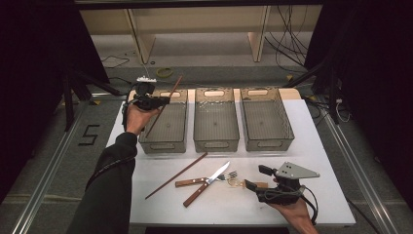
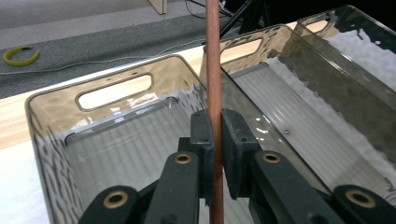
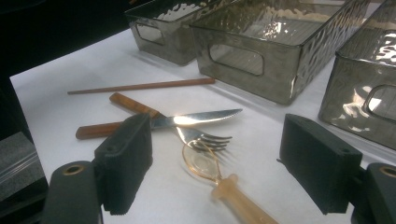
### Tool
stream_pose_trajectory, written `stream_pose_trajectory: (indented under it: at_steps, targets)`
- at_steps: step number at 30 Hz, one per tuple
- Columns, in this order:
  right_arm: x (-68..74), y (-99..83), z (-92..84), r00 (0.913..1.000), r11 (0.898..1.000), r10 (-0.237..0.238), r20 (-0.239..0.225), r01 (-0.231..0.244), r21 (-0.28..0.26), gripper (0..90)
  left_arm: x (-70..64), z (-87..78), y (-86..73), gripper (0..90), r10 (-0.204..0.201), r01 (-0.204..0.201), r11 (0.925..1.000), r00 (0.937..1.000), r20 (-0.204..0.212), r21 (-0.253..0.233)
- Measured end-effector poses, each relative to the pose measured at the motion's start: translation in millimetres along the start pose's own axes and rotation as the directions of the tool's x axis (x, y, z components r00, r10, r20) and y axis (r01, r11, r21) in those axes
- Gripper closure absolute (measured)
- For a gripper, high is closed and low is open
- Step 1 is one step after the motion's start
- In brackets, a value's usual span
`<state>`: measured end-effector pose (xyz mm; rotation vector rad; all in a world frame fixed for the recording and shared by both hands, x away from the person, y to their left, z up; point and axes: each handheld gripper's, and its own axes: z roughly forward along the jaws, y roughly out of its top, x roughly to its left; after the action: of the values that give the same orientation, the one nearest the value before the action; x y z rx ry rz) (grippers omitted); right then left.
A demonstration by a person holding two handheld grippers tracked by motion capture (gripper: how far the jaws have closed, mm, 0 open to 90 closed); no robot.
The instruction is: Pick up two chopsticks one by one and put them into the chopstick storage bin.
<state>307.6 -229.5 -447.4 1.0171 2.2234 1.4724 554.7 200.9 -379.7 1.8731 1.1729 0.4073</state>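
Observation:
My left gripper is shut on a reddish-brown chopstick, held tilted above the left smoky-clear bin; the stick's lower end points down into that bin. A second chopstick lies on the white table in front of the bins. Beside it lie a wooden-handled knife, a fork and an amber plastic spoon. My right gripper stands open just right of the spoon, with nothing between its pads.
A middle bin and a right bin stand in a row with the left one. The white tabletop ends near my right hand. Cables and shelf legs lie on the floor beyond.

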Motion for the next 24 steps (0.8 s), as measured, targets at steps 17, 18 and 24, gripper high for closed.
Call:
stream_pose_trajectory:
  at_steps: [17, 18, 24]
  targets:
    - [0.6, -0.7, 1.4, 1.0, 1.0, -0.001, -0.003, 0.001, 0.006, 26.1, 11.5, 14.1, -25.2, 82.8, -0.012, 0.012, 0.9998, 0.9997, -0.019, -0.013]
    - [0.5, -0.7, 1.4, 1.0, 1.0, 0.002, -0.003, -0.002, 0.007, 26.1, 11.8, 14.6, -26.9, 82.5, -0.011, 0.011, 0.9999, 0.9997, -0.02, -0.009]
    - [0.7, -0.8, 1.0, 1.0, 1.0, 0.001, -0.002, -0.001, 0.007, 26.1, 14.1, 15.2, -34.3, 71.2, -0.044, 0.045, 0.9982, 0.9989, -0.012, 0.041]
